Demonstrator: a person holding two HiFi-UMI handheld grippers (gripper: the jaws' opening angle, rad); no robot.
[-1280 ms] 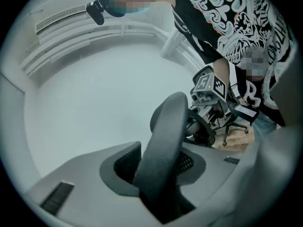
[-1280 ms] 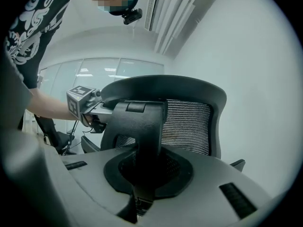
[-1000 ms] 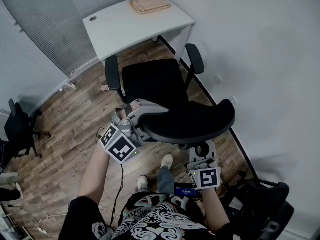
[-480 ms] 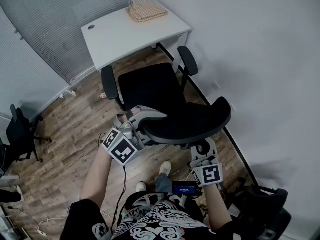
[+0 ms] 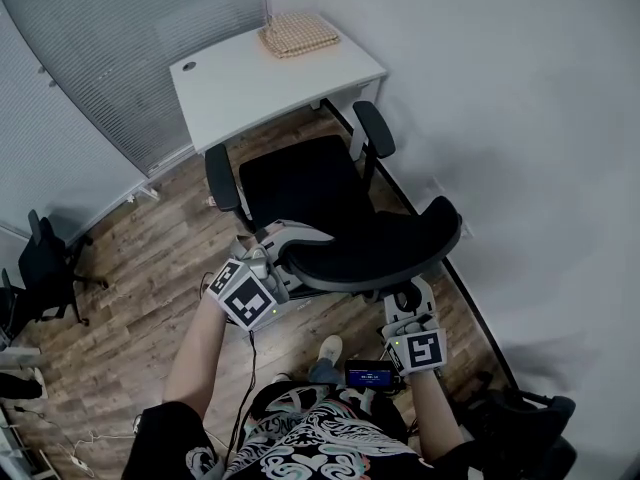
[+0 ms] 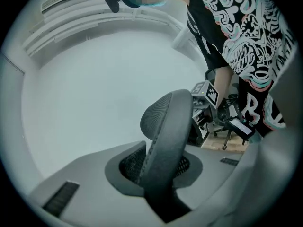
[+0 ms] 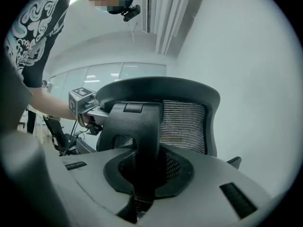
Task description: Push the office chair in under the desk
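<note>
The person wears a black short-sleeved T-shirt (image 5: pixel 300 443) printed with swirling white line-work touched with teal and pink, and its sleeves (image 5: pixel 165 430) are plain black. Below it show a grey-blue trouser leg (image 5: pixel 322 370) and a pale shoe (image 5: pixel 329 347). A small black camera (image 7: pixel 127 11) is worn at the head.

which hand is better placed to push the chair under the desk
Right, probably: the right gripper is clamped on the central spine behind the backrest, roughly in line with the desk. The left gripper, its jaws just closing on the backrest's edge, would likely swing the chair.
</note>
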